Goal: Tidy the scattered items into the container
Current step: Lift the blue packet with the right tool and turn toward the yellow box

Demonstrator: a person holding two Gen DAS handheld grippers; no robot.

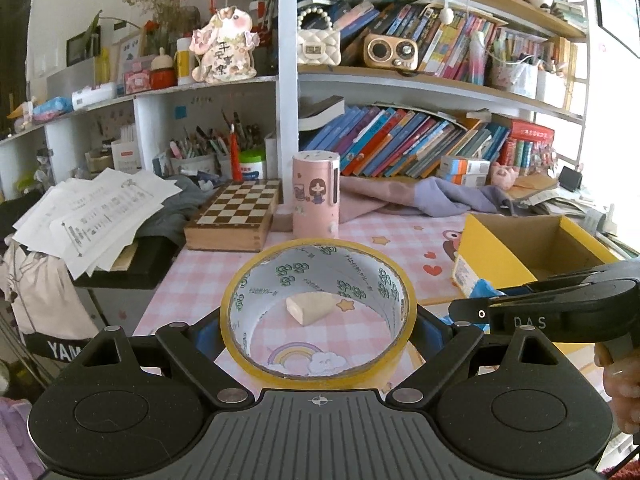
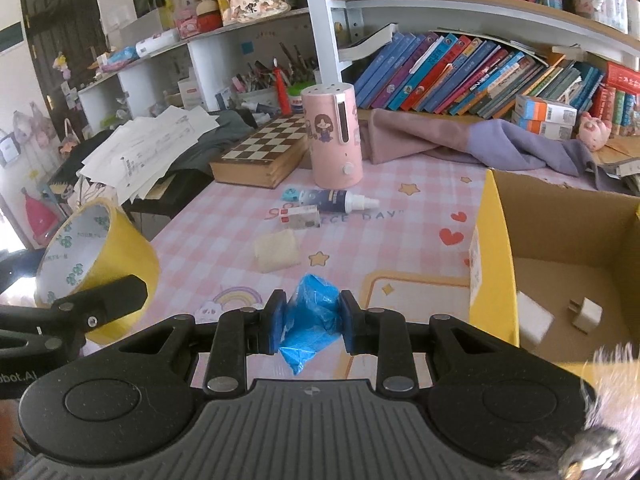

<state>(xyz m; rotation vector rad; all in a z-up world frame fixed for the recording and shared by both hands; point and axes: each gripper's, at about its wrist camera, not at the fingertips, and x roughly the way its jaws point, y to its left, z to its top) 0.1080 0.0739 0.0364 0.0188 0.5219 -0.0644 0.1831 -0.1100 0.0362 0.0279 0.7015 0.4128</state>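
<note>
I see a wooden chessboard box (image 2: 260, 156) at the back of the desk, and a pink cylinder device (image 2: 334, 136) stands just beside it. Behind them lies purple cloth (image 2: 500, 144). Loose papers (image 1: 96, 216) are piled on the left, leaning books (image 1: 400, 140) fill the shelf.

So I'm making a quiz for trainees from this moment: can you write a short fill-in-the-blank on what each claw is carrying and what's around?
1. The left claw grips a roll of ____ tape.
2. The right claw is shut on a crumpled ____ plastic bag.
3. The white plug adapter lies inside the ____ box.
4. The white-capped bottle lies in front of the ____ cylinder.

Missing words: yellow; blue; cardboard; pink
</note>
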